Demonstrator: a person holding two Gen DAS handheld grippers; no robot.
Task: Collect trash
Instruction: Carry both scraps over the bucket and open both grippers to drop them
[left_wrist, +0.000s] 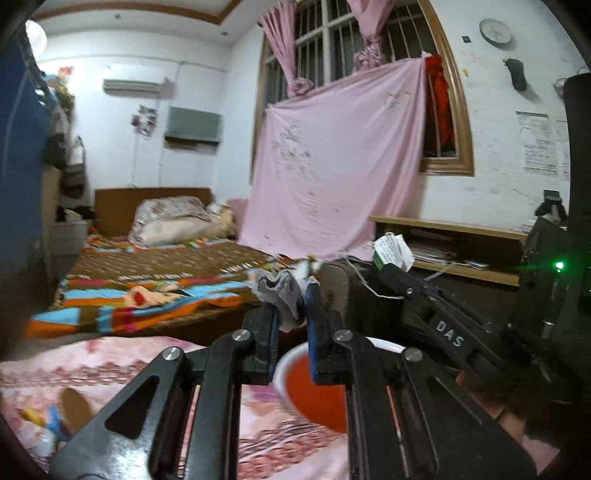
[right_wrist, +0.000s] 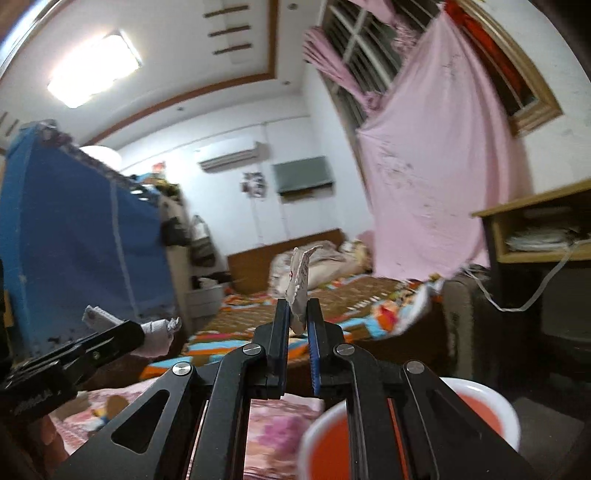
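Nearest, below both grippers, an orange bin (left_wrist: 314, 384) with a white rim stands beside pink floral bedding (left_wrist: 92, 369). The left gripper (left_wrist: 290, 314) is clenched on a crumpled grey-white wad (left_wrist: 284, 291) that sticks out above its fingertips. The right gripper (right_wrist: 298, 321) pinches a printed paper scrap (right_wrist: 300, 280) upright between its blue pads (right_wrist: 314, 343). In the left view, that scrap looks like a torn carton with green print. Beyond lie a bed (left_wrist: 166, 266) with a bright patterned cover, then a pink sheet (left_wrist: 332, 166) hung over the barred window, and a wooden bench (left_wrist: 450, 229) against the wall.
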